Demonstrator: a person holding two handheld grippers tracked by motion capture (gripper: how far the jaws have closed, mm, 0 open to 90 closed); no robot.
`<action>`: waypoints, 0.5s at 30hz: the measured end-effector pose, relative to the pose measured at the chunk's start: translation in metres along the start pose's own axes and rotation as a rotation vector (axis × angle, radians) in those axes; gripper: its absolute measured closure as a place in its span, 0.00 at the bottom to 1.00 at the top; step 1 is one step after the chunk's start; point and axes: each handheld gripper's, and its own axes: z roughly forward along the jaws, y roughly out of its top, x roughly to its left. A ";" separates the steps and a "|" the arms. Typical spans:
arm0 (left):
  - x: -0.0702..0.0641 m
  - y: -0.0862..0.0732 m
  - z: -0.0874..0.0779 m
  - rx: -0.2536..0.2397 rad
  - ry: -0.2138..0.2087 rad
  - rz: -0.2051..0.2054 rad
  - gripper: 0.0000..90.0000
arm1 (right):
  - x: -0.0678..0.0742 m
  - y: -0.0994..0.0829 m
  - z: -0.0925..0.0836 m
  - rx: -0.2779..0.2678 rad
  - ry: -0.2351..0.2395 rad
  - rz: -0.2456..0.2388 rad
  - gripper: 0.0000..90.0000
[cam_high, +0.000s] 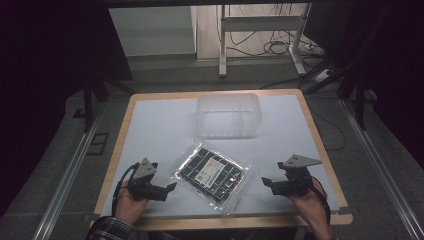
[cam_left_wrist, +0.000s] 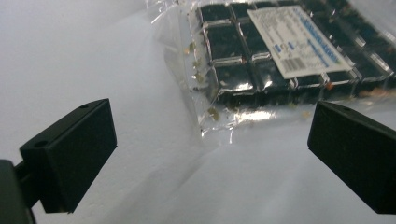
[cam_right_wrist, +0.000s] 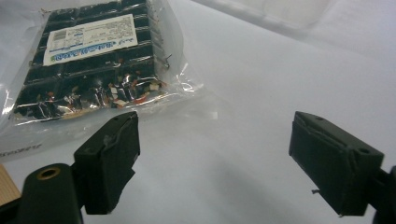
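White-topped table (cam_high: 150, 125): clear packet (cam_high: 212, 175), clear tub (cam_high: 229, 116).

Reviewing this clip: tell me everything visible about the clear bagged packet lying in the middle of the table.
The packet is a flat, dark tray divided into a grid of small square cells, sealed in a crinkly transparent plastic bag. A white printed label with blue lettering and a barcode sits on top. Loose flakes and small bits lie inside the bag along its edge. It lies flat and skewed on the white table surface, between the left claw and right claw, both open and touching nothing.
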 end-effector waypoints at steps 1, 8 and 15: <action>0.000 0.000 0.000 -0.001 -0.003 0.006 0.01 | 0.000 0.000 0.000 0.000 0.002 0.001 0.16; 0.001 0.000 0.003 0.023 0.008 0.008 0.02 | 0.000 -0.001 0.003 0.016 -0.003 0.000 0.16; 0.002 0.000 0.003 0.012 0.013 0.029 0.02 | 0.001 -0.002 0.005 0.020 -0.005 0.000 0.14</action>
